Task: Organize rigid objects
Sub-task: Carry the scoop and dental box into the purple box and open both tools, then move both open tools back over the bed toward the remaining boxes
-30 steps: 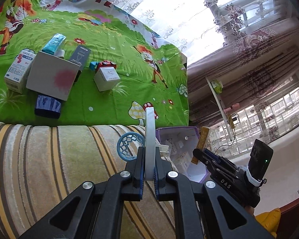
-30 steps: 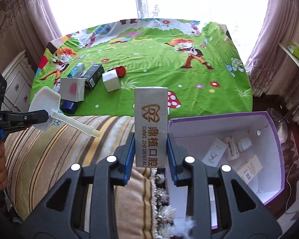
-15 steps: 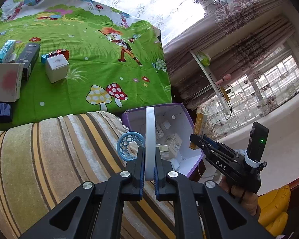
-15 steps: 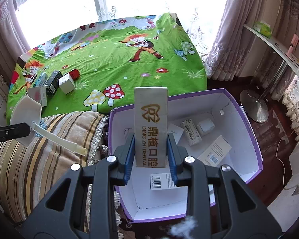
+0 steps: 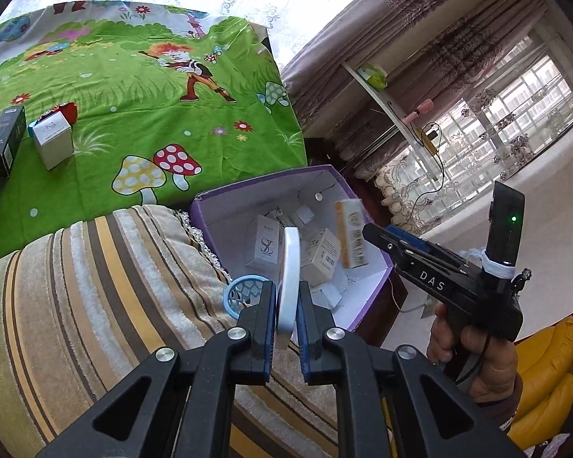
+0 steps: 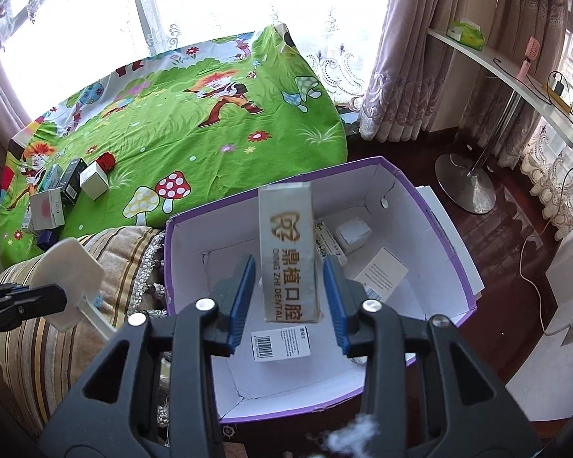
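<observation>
Right wrist view, near to far. The right gripper has just been opening: its blue fingers stand apart, with a clear gap on either side of the dental box, a tall grey carton with gold lettering that is blurred and no longer pressed by either pad. The carton hangs upright above the open purple bin, whose white floor carries several small cartons, among them a barcode box directly under the fingers.

Left wrist view. The left gripper is nearly closed, its jaws just beginning to ease. The pads sit close on both sides of a thin white scoop held edge-on; whether they press it cannot be told for certain. A blue mesh ring lies just left of the fingers. Below is a striped blanket, which touches the bin's near-left corner. To the right, a hand grips the other tool.

Beyond the blanket, the bed wears a green cartoon sheet, and a cluster of small boxes stands on it, well apart from the bin. Lace curtains close the background.
</observation>
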A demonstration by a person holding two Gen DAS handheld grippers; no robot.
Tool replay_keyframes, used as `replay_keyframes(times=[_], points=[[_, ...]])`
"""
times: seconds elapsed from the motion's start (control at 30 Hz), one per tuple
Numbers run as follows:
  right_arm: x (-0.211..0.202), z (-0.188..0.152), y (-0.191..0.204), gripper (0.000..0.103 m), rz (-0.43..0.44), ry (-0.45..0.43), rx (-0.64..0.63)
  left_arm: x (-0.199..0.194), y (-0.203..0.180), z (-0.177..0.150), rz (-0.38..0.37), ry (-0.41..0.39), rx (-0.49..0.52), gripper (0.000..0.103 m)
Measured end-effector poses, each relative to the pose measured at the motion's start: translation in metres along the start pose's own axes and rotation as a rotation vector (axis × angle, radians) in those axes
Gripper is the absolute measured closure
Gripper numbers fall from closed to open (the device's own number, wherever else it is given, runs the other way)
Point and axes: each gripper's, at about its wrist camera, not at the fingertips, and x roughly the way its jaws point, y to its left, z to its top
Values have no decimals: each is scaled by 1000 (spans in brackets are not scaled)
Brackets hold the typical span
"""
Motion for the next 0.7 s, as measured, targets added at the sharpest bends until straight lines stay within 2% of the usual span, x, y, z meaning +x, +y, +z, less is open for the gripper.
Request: replay_keyframes(times=[0.17,0.3,0.43,0.7], points=[[-2,0,-2,44,6,-6,9,-1,4,-2,10,-8,-15,67],[0,0,0,42,14,0,7,-4,4,-1,9,-19,-13,64],[-1,0,3,41,20,1,-1,-6,6,-2,15,-27,-16,56],[2,0,9,39,24,13,-18,-17,15,2,10,-64,-42,50]])
